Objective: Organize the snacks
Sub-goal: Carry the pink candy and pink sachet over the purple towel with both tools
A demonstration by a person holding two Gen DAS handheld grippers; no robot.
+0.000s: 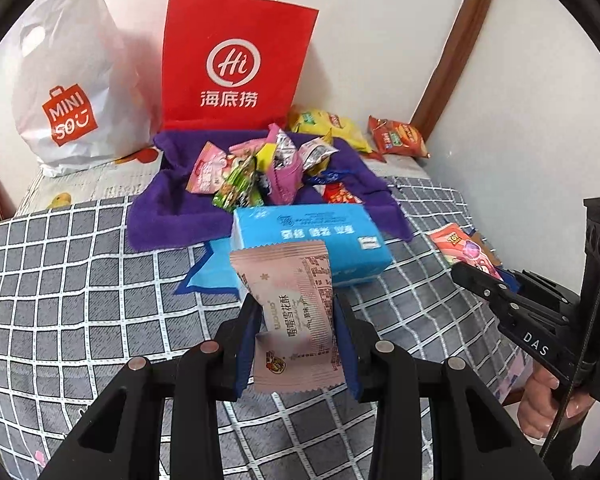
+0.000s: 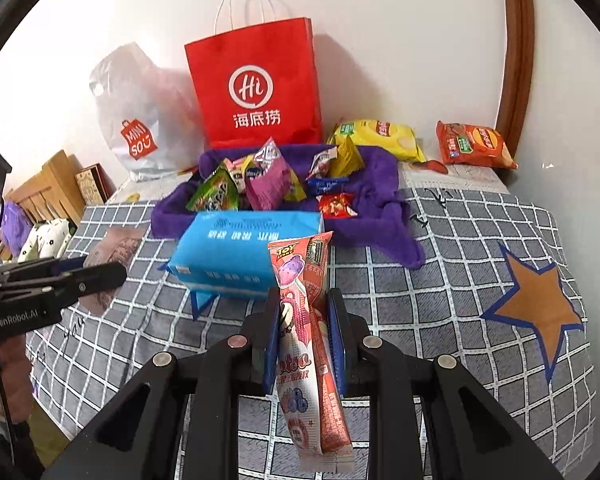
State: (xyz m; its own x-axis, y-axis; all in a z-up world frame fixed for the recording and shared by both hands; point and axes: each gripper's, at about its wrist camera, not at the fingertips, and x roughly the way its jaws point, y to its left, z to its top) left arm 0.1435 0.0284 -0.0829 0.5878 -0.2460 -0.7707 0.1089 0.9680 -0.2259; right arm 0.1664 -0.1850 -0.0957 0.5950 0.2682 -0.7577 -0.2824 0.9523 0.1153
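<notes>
My left gripper (image 1: 296,312) is shut on a pale pink snack packet (image 1: 292,300) and holds it above the checked bedspread, just in front of a blue tissue pack (image 1: 316,236). My right gripper (image 2: 304,308) is shut on a long red-and-pink Toy Story snack packet (image 2: 304,320), also in front of the tissue pack (image 2: 240,248). Behind it a purple towel (image 1: 172,216) holds a pile of several small snack packets (image 1: 260,168). The right gripper also shows at the right edge of the left wrist view (image 1: 496,280).
A red paper bag (image 1: 232,68) and a white MINISO plastic bag (image 1: 72,92) stand against the wall. A yellow chip bag (image 2: 380,136) and an orange chip bag (image 2: 472,146) lie at the back right. A wooden post (image 2: 516,52) rises at the right.
</notes>
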